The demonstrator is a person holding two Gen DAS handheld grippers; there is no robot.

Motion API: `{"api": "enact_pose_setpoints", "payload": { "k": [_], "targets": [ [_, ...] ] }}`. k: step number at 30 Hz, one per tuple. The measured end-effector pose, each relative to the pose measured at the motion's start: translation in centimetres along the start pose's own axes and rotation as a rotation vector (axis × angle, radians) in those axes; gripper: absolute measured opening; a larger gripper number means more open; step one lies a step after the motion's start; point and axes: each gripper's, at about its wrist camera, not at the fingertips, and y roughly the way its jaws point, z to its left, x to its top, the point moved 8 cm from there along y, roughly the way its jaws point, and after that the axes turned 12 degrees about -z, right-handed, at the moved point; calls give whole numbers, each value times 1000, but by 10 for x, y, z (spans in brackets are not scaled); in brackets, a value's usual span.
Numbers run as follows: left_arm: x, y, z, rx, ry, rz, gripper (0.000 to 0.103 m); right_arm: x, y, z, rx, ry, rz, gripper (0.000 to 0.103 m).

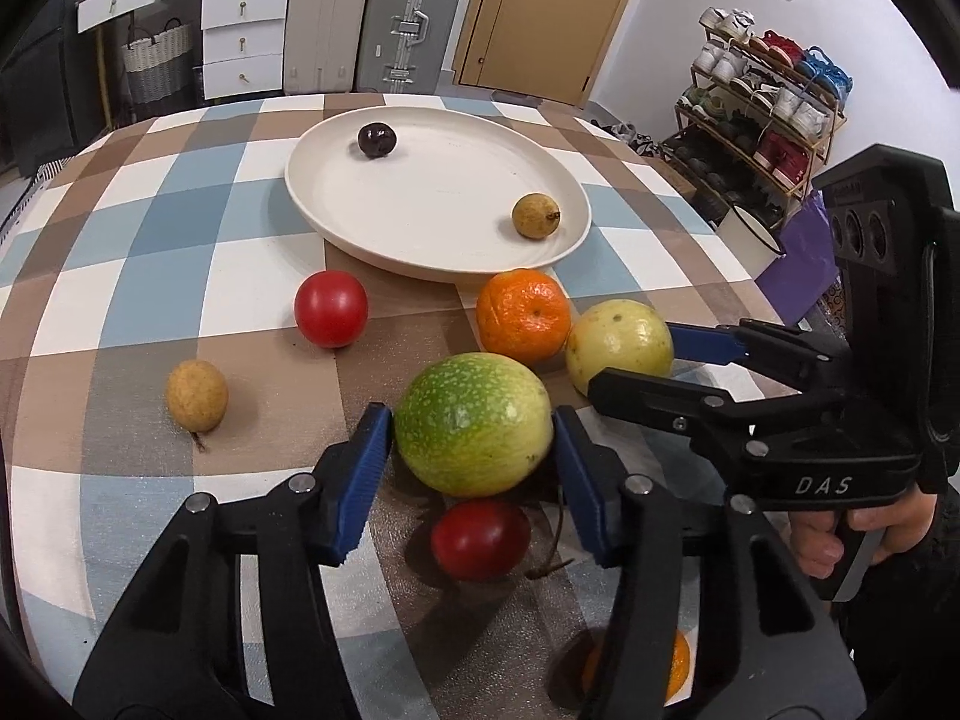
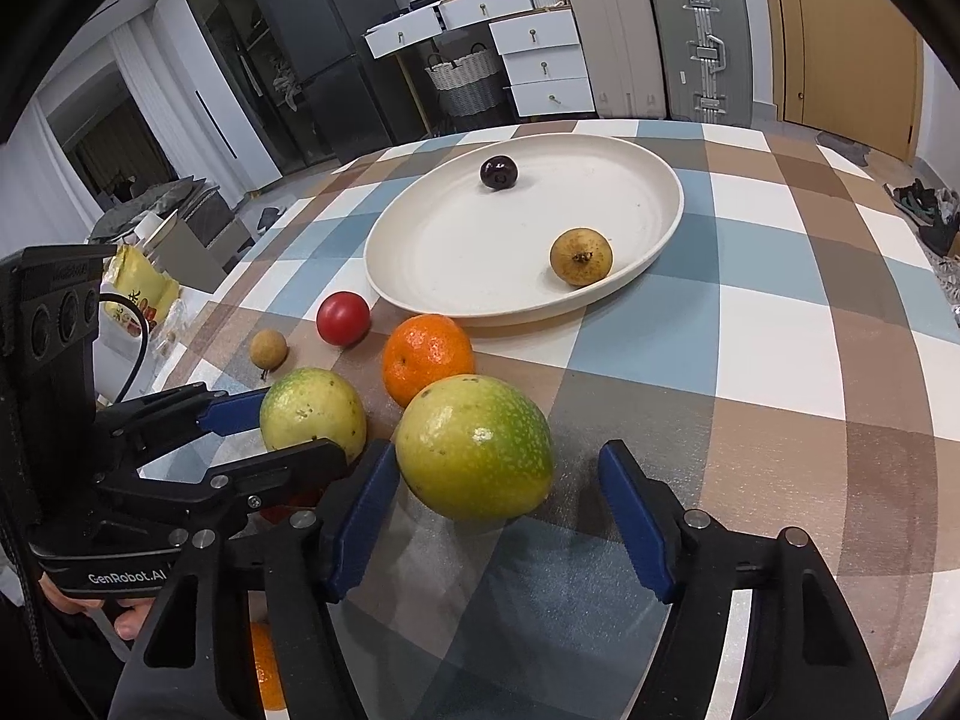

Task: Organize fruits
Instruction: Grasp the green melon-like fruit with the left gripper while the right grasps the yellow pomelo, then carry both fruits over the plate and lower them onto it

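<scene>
A cream plate (image 1: 336,210) (image 2: 420,282) holds a dark plum (image 1: 377,139) (image 2: 498,172) and a brown longan (image 1: 535,215) (image 2: 581,256). My left gripper (image 1: 471,438) has its blue pads against both sides of a green-yellow fruit (image 1: 474,423) (image 2: 312,411) on the table. My right gripper (image 2: 498,504) is open around a second green-yellow fruit (image 2: 474,447) (image 1: 619,347), which touches only the left pad. Loose on the cloth lie an orange (image 1: 523,315) (image 2: 428,357), a red fruit (image 1: 330,308) (image 2: 342,318), a longan (image 1: 197,395) (image 2: 268,348) and a dark red fruit (image 1: 480,539).
The table has a checked blue, brown and white cloth (image 1: 150,240). Another orange (image 1: 675,669) (image 2: 267,666) lies low under the grippers. Suitcases (image 1: 372,12), drawers (image 1: 240,30) and a shoe rack (image 1: 762,108) stand beyond the table.
</scene>
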Motion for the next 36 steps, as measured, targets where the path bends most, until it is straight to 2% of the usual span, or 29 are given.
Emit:
{"api": "enact_pose_setpoints", "payload": {
  "k": [7, 10, 14, 25, 36],
  "targets": [
    [2, -5, 3, 14, -4, -17, 52, -1, 1, -1, 3, 4, 1, 70],
    [4, -9, 3, 24, 0, -29, 52, -2, 1, 1, 9, 7, 4, 67],
    [7, -13, 5, 33, -2, -42, 52, -2, 1, 5, 26, 9, 2, 52],
    [17, -23, 13, 58, -10, -84, 52, -2, -4, 9, 4, -28, -19, 52],
    [43, -33, 21, 93, -16, -156, 52, 21, -19, 9, -5, -25, -85, 52]
  ]
}}
